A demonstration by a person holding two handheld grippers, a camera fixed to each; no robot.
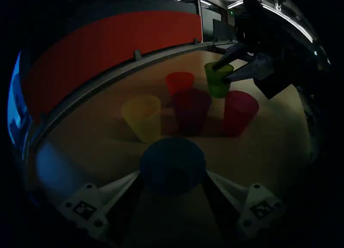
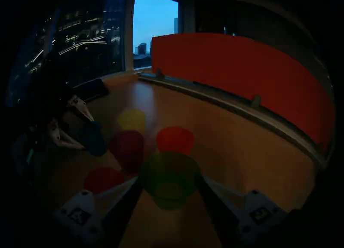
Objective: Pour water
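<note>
The room is dim. My left gripper (image 1: 173,176) is shut on a blue cup (image 1: 173,160), held upright close to the camera. Beyond it on the wooden table (image 1: 275,145) stand a yellow cup (image 1: 144,117), a maroon cup (image 1: 191,110), a red cup (image 1: 238,112) and an orange-red cup (image 1: 179,82). My right gripper (image 2: 169,179) is shut on a green cup (image 2: 170,172). It appears in the left gripper view as the right gripper (image 1: 221,74), holding the green cup (image 1: 218,82) behind the others. The left gripper (image 2: 84,130) with the blue cup (image 2: 95,139) is at the left of the right gripper view.
A red partition (image 1: 112,46) with a grey rail (image 1: 137,63) runs along the table's far edge. A dark flat object (image 2: 91,90) lies near the window (image 2: 155,24). The yellow cup (image 2: 131,119), maroon cup (image 2: 128,149), orange-red cup (image 2: 175,140) and red cup (image 2: 103,179) stand between the grippers.
</note>
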